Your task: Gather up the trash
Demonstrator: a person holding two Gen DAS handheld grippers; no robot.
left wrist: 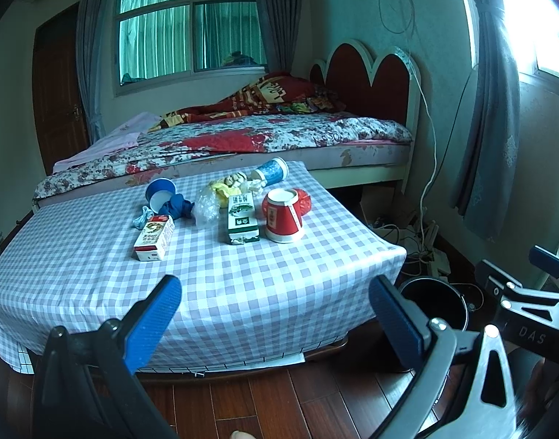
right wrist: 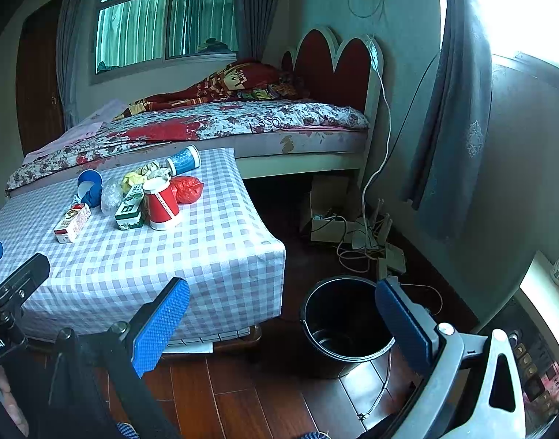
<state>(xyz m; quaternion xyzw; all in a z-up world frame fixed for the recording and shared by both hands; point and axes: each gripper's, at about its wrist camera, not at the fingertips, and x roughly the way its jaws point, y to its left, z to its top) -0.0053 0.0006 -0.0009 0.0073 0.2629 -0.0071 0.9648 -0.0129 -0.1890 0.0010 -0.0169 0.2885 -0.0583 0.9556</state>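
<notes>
Your left tongs (left wrist: 276, 309) are spread wide and grasp nothing, hanging off the near edge of the checked worktop (left wrist: 243, 278). Your right tongs (right wrist: 283, 316) are likewise released and empty, with the black bucket (right wrist: 347, 323) on the floor showing between their blue pads (right wrist: 158, 323).

Take the red paper cup (left wrist: 283, 216) as your mark: it lies tipped over on the worktop. Touching its left side lies the green carton (left wrist: 242, 219); farther left lies the red-and-white carton (left wrist: 154, 237). Behind the cup lies a red crumpled bag (right wrist: 187, 188), and beyond that a blue patterned cup (left wrist: 271, 171) on its side. The bucket stands off the worktop's right corner, well apart from the cup.
</notes>
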